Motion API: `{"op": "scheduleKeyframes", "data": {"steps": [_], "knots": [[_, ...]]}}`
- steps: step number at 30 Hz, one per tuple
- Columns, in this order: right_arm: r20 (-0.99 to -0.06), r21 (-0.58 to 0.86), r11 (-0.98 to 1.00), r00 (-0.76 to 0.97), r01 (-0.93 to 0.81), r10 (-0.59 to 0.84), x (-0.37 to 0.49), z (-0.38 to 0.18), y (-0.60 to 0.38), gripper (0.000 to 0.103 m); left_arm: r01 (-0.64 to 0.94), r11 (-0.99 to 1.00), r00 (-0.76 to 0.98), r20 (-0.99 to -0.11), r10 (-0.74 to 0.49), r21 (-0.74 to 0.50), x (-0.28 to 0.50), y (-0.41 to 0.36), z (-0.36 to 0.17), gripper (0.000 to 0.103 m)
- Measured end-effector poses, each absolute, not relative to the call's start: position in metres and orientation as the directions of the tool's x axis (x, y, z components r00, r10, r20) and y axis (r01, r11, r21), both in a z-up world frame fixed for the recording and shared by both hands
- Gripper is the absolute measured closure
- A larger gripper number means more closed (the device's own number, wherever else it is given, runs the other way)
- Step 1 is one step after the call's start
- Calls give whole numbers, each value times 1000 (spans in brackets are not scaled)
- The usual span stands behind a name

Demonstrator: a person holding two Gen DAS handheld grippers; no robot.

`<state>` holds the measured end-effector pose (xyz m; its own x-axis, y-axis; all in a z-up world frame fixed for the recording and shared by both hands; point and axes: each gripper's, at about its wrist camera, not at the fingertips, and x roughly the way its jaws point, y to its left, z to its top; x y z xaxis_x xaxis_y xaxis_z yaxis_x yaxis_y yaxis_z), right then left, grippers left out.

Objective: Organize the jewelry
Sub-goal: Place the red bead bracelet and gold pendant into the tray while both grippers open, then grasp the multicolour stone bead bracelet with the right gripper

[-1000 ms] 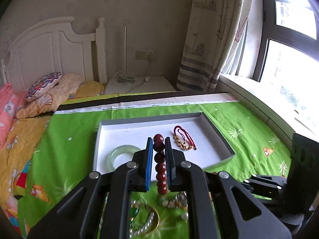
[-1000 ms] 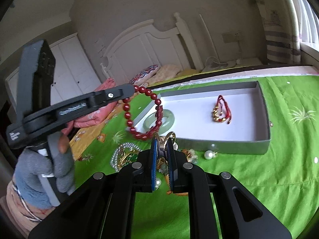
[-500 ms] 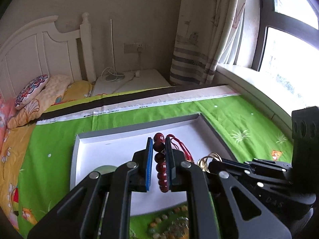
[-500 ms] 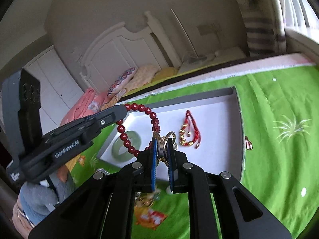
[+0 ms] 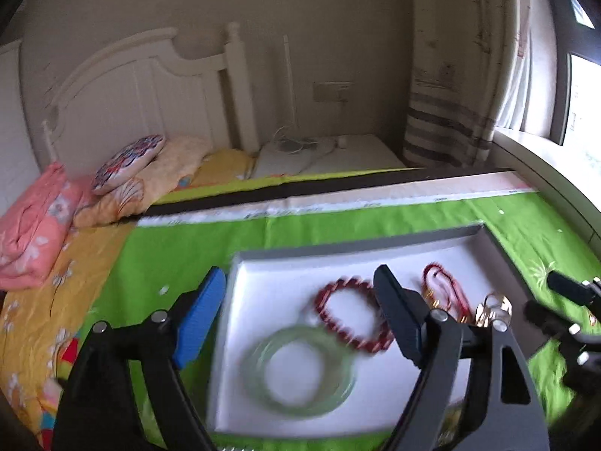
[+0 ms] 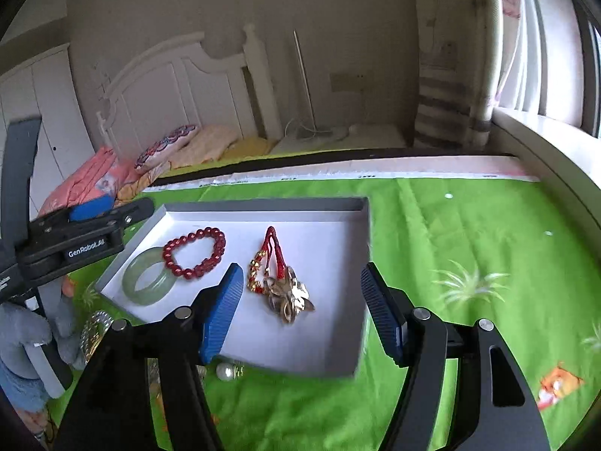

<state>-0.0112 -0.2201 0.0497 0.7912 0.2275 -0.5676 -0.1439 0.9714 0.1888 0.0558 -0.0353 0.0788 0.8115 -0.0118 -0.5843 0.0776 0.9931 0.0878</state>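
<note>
A grey-walled white tray (image 6: 263, 206) (image 5: 338, 247) lies on the green sheet. In it lie a green jade bangle (image 6: 148, 282) (image 5: 298, 370), a red bead bracelet (image 6: 195, 251) (image 5: 351, 314), a red cord bracelet with gold beads (image 6: 268, 259) (image 5: 445, 293) and a gold ornament (image 6: 289, 297) (image 5: 494, 310). My left gripper (image 5: 300, 319) is open and empty above the tray. My right gripper (image 6: 300, 312) is open and empty above the gold ornament. The left gripper also shows in the right wrist view (image 6: 75, 236).
Loose jewelry lies on the sheet in front of the tray: a pearl (image 6: 225, 371) and a pearl strand (image 6: 94, 329). Pillows (image 5: 127, 161) and a white headboard (image 5: 150, 94) are at the far left. A window sill (image 6: 544, 150) runs along the right.
Both grippers have opened. The red bead bracelet dropped from the left gripper into the tray; the gold ornament dropped from the right gripper into the tray next to the red cord bracelet.
</note>
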Motion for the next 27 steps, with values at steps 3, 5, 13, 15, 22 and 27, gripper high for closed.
{"op": "scheduleKeyframes", "data": {"steps": [3, 5, 13, 15, 22, 27], "knots": [[-568, 192, 965, 782, -177, 256, -34, 44, -223, 39, 17, 998, 809, -587, 22, 61, 32, -11, 77, 8], [-583, 211, 960, 765, -183, 274, -47, 37, -225, 39, -14, 999, 808, -589, 29, 31, 12, 6, 74, 4], [-558, 276, 941, 764, -196, 323, -68, 36, -231, 38, -76, 993, 789, -615, 4, -92, -51, 66, 47, 3], [-561, 277, 938, 757, -210, 335, -66, 36, -228, 37, -86, 988, 778, -628, -12, -125, -58, 76, 40, 3], [-545, 326, 924, 759, -200, 357, -65, 34, -238, 36, -64, 971, 783, -615, -95, -231, -67, 96, 30, 3], [-558, 320, 927, 751, -199, 353, -62, 34, -235, 35, -51, 958, 777, -614, -139, -281, -64, 100, 28, 3]]}}
